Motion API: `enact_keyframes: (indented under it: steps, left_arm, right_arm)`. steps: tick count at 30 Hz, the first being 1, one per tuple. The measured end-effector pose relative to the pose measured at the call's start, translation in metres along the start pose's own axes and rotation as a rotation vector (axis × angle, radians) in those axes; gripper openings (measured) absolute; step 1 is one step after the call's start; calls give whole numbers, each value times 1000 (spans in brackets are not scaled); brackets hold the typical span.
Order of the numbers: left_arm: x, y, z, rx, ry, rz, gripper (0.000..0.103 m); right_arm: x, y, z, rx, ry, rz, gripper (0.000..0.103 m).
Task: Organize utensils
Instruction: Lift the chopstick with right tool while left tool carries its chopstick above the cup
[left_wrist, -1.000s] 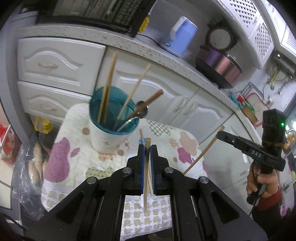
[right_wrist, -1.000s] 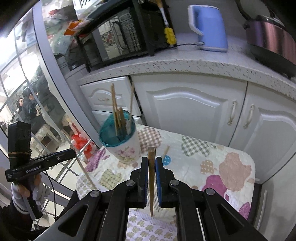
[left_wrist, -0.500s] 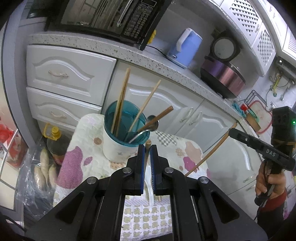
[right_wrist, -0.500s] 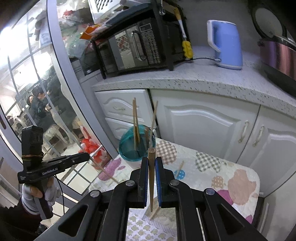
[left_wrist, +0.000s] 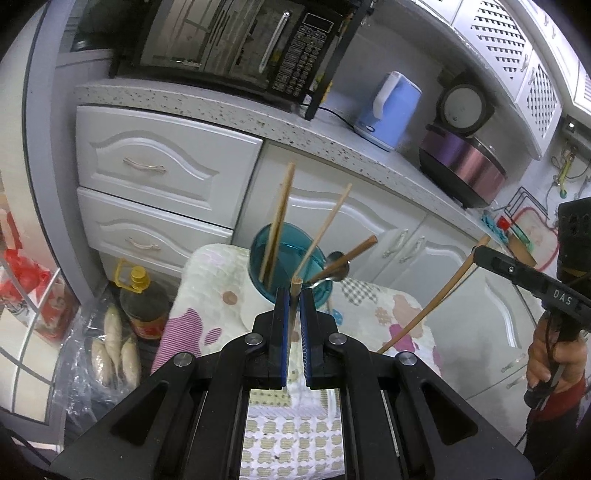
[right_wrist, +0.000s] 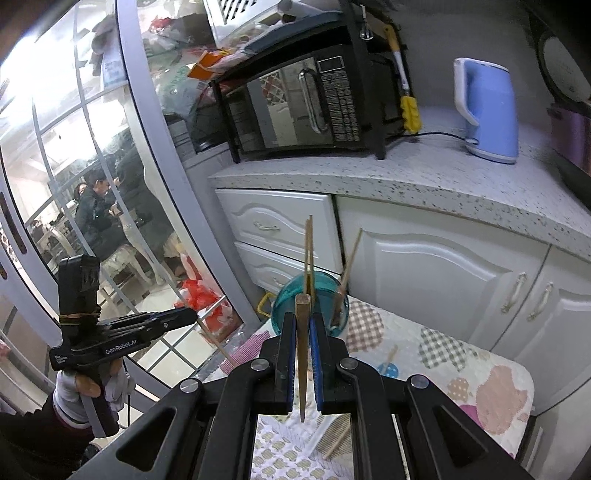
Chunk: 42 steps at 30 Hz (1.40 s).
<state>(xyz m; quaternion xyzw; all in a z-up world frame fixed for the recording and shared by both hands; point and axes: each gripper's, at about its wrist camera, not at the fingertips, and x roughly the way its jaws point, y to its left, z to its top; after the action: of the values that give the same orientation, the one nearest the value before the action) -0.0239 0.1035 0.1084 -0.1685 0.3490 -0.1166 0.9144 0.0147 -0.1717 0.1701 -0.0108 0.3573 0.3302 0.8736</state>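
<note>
A white cup with a teal rim (left_wrist: 266, 254) (right_wrist: 284, 299) stands on the cloth-covered table (left_wrist: 207, 273), holding several chopsticks and a metal spoon (left_wrist: 336, 258). My left gripper (left_wrist: 294, 295) is above the table, nearer than the cup, shut on a light wooden chopstick (left_wrist: 295, 286); in the right wrist view the left gripper (right_wrist: 194, 315) shows at the left. My right gripper (right_wrist: 303, 319) is shut on a darker chopstick (right_wrist: 302, 354) that points down, and the left wrist view shows the right gripper (left_wrist: 478, 254) at the right. Two loose chopsticks (right_wrist: 389, 356) (right_wrist: 336, 443) lie on the cloth.
Behind the table run white cabinets and a speckled counter (right_wrist: 424, 173) with a microwave (right_wrist: 295, 99), a blue kettle (right_wrist: 487, 110) and a rice cooker (left_wrist: 461, 170). An oil bottle (left_wrist: 142, 299) and a bag of vegetables (left_wrist: 110, 350) sit on the floor at the left.
Both grippers have lifted and drawn back from the cup, each still holding its chopstick. The cup now looks smaller and farther off in both views.
</note>
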Motion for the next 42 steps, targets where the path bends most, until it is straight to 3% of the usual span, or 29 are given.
enact_keyframes:
  steps: [10,17,24,30,42]
  left_arm:
    - [-17,15,24,11,-47,39,5]
    - [-36,14,65,38,-120,38,5]
    - [-41,5,108,64,-195,30,5]
    - [-14,-2,127,78,-189,38,5]
    - [63,-1,108,69,-79,93,5]
  right_arm:
    - [13,16,26,-21,-12,28,7]
    - [16,25,63,-29,-65,44,7]
    - [27,24,98,-31,-126,-4,7]
    - [50,3,111,5,-134,-73,7]
    - [122,-37,89,84,16,-68,7]
